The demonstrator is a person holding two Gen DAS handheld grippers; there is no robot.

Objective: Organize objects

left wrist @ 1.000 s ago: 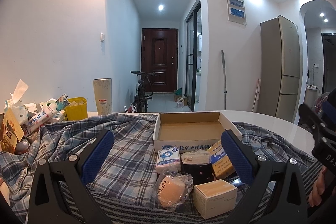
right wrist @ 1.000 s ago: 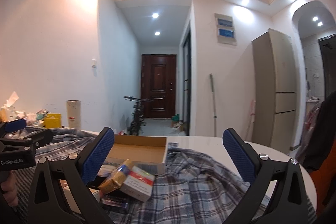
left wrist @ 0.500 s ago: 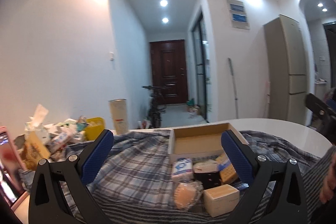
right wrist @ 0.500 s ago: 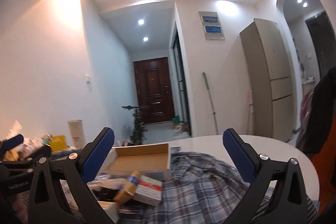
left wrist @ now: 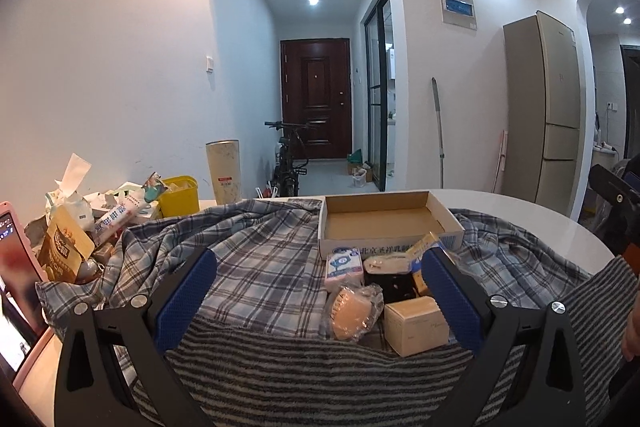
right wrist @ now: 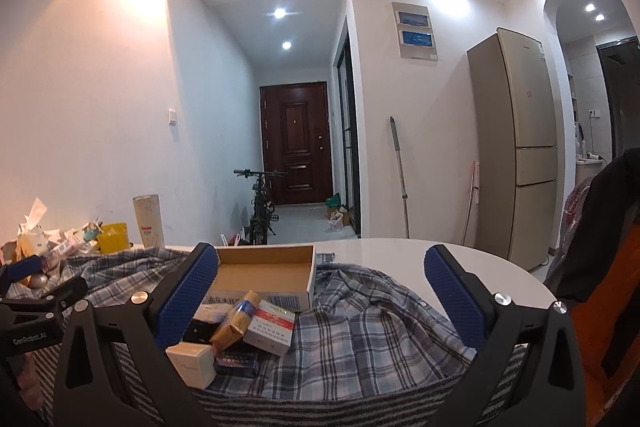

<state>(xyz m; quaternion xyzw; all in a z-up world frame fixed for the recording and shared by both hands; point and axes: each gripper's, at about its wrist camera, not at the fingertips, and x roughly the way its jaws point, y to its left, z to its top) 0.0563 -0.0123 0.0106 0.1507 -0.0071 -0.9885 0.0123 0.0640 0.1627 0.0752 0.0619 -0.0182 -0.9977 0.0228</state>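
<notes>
The left gripper [left wrist: 318, 301] has its blue-padded fingers [left wrist: 186, 297] spread wide with nothing between the pads. Ahead of them, a plaid shirt [left wrist: 256, 267] lies rumpled over a striped grey cloth [left wrist: 320, 375] on the white bench [left wrist: 532, 217]. Just inside the right finger sits a cluster of small items: a tan carton [left wrist: 416, 325] nearest, a plastic-wrapped round sponge [left wrist: 352, 313] touching its left side, a black box [left wrist: 394, 285] behind them, and a white-and-blue packet [left wrist: 344, 265] beyond the sponge. Farther out past the fingertips, an open cardboard box [left wrist: 384, 223] rests on the shirt, its inside bare. Well to the left of the left finger stands a heap of snack bags and tissue [left wrist: 72, 219], a yellow tub [left wrist: 180, 197] and a tall pale tumbler [left wrist: 224, 177].

The right gripper [right wrist: 320, 301] also holds its fingers [right wrist: 452, 301] wide apart, gripping nothing. In its view the same cardboard box [right wrist: 264, 277] lies just past the left fingertip, and a yellow-brown pack [right wrist: 234, 319] leans against a red-and-white carton [right wrist: 270, 327] beside that finger, with the tan carton [right wrist: 192, 361] partly hidden behind it. Between the fingers the shirt [right wrist: 380, 339] spreads out unoccupied by any item. The left gripper [right wrist: 28, 291] shows at the far left edge of this view.
</notes>
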